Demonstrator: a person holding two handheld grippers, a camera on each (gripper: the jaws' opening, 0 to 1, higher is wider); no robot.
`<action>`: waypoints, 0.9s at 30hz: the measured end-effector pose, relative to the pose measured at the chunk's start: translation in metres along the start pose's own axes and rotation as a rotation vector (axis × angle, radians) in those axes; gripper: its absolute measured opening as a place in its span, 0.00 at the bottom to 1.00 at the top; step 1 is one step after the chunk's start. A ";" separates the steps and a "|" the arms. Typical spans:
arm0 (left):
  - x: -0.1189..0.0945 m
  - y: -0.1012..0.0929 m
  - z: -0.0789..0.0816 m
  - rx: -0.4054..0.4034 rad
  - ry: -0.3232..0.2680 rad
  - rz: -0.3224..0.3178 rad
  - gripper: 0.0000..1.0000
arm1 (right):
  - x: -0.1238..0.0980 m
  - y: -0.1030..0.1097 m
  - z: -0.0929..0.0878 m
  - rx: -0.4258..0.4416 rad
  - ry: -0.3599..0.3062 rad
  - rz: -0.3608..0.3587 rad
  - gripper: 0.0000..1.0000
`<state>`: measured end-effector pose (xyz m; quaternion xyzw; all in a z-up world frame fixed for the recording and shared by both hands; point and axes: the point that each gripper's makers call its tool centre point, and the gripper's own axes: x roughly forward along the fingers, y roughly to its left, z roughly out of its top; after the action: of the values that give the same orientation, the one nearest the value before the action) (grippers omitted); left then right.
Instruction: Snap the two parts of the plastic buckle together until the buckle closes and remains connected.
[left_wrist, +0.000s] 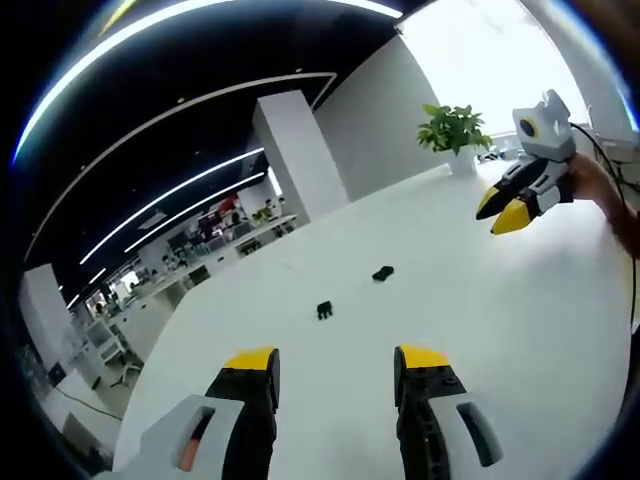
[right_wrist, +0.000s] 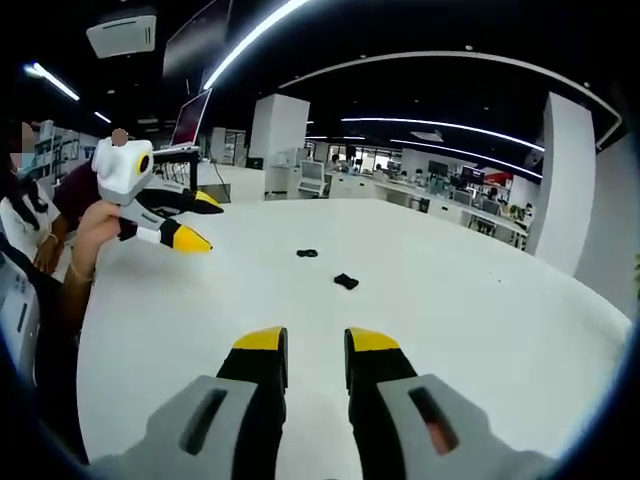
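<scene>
A wide white tabletop (left_wrist: 520, 320) is stretching out ahead of both tools, and the two black buckle halves are lying on it, apart from each other and untouched. From the left hand-held gripper (left_wrist: 335, 365), whose jaws are standing spread with nothing between them, the nearer buckle half (left_wrist: 325, 310) is sitting just ahead and slightly left of the gap, and the farther buckle half (left_wrist: 383, 273) is lying beyond it, a little to the right. The right hand-held gripper (right_wrist: 316, 345) is holding its jaws close together but not quite touching, pinching nothing; ahead of it the two halves are showing as small dark shapes near the middle of the tabletop.

The step in hand looks to be the first pick-up. It would go best with each tool taking one half by its flat sides, leaving the mating ends free, then lining the prongs up with the socket before pressing; which half is which is too small to tell.

Counted: one tabletop, two hand-held grippers, two buckle halves.
</scene>
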<state>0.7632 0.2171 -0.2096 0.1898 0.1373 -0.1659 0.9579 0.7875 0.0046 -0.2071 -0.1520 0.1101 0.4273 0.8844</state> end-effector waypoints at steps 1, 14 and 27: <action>0.000 0.001 0.000 -0.001 0.001 0.001 0.46 | 0.000 0.000 0.000 -0.001 0.000 -0.001 0.23; 0.004 0.004 -0.005 0.005 0.022 0.004 0.46 | 0.002 -0.004 0.000 -0.005 0.010 0.002 0.22; 0.008 0.006 -0.008 0.007 0.038 0.000 0.46 | 0.003 -0.003 -0.002 -0.006 0.022 0.013 0.22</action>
<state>0.7714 0.2230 -0.2171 0.1965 0.1547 -0.1627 0.9545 0.7917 0.0043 -0.2093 -0.1586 0.1198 0.4318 0.8798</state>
